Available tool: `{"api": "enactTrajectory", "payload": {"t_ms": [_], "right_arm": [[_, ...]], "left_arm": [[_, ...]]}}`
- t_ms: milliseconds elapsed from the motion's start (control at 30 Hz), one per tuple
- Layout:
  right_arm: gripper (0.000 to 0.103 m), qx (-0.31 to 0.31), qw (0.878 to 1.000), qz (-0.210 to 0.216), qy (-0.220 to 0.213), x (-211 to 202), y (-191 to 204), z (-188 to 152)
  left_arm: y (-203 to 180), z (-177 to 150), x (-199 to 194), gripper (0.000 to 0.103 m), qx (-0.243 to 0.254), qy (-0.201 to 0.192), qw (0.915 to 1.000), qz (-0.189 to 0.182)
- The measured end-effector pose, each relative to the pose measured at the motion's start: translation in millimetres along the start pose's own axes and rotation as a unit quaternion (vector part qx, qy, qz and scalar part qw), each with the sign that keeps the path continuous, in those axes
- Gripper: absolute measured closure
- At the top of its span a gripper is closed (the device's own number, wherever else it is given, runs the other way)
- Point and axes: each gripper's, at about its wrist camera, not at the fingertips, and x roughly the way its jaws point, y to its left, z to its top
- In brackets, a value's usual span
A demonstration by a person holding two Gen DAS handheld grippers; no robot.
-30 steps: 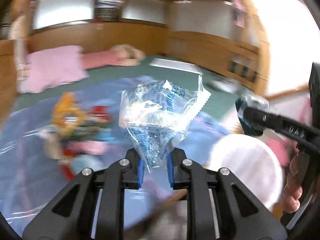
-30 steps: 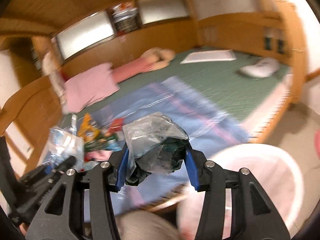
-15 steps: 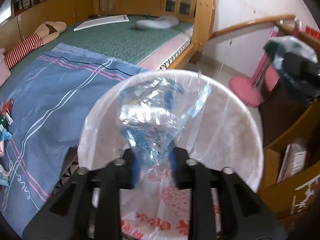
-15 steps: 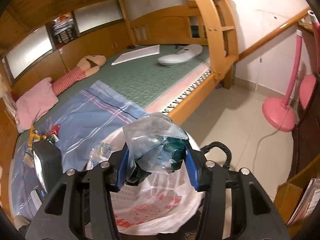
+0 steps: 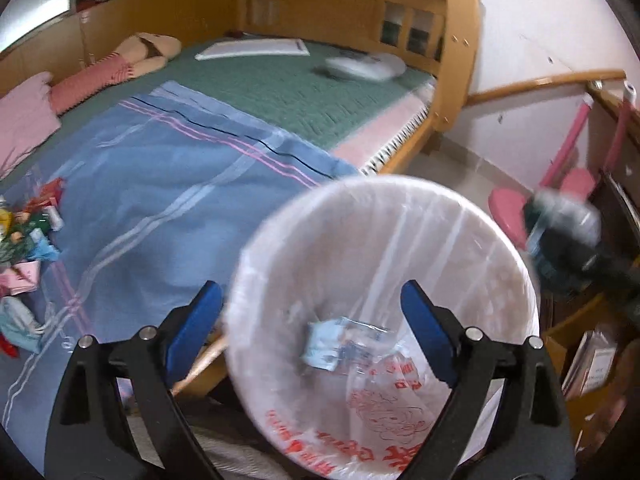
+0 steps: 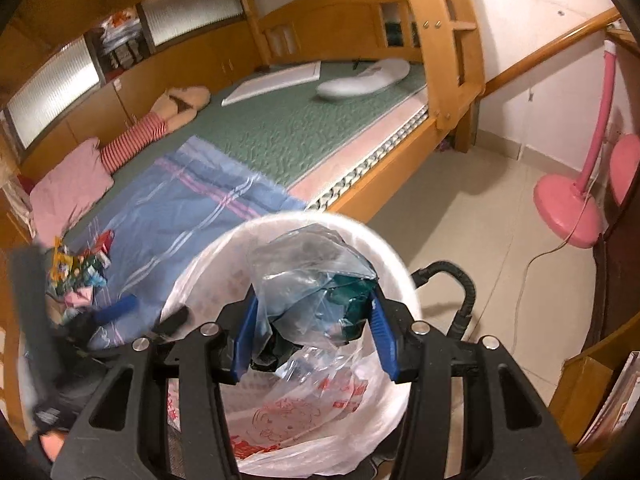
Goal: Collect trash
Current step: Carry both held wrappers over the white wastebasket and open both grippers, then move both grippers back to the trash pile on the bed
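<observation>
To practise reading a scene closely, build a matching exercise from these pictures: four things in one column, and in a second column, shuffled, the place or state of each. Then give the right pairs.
Things
1. left gripper
2. right gripper
3. blue-printed clear wrapper
4. pile of colourful wrappers

Place or state
A. lying on the blue blanket
B. lying inside the lined white bin
C. jaws wide apart, nothing between them
D. closed on a crumpled clear bag over the bin

Pairs: 1-C, 2-D, 3-B, 4-A
</observation>
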Motion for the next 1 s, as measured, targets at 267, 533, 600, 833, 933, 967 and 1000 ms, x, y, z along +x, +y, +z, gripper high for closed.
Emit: {"api": "enactTrajectory", "payload": {"t_ms": [267,533,600,833,933,967,1000], "right_arm": [[0.046,-0.021,0.999,-0.006,0.042,26.4,18.5,-10.1],[0.027,-0.034,0.998,-0.019,0.04,25.7,31.0,-11.0],[0.027,-0.035,0.998,-0.018,0.041,25.8,35.0,-10.9],[0.027,-0.077,0.996,0.017,0.037,26.0,78.5,-8.9],[0.027,-0.091,0.994,0.042,0.041,32.0,102.8,-8.2],[0.027,-0.095,0.993,0.051,0.043,34.2,110.9,-8.8],[0.027,-0.104,0.991,0.066,0.047,37.7,124.5,-9.7]], "left_arm": [[54.9,2.3,-36.4,0.011,-0.055,-0.036,0.9971,0.038],[102.0,-7.7,-64.7,0.01,-0.104,-0.055,0.9915,0.056],[109.2,-10.6,-70.4,0.01,-0.106,-0.059,0.9906,0.063],[163.3,-33.2,-109.6,0.01,-0.143,-0.082,0.9801,0.112],[195.7,-50.4,-130.4,0.01,-0.171,-0.088,0.9702,0.147],[206.8,-56.4,-137.4,0.009,-0.178,-0.09,0.966,0.164],[221.2,-64.2,-146.0,0.009,-0.187,-0.092,0.9604,0.185]]}}
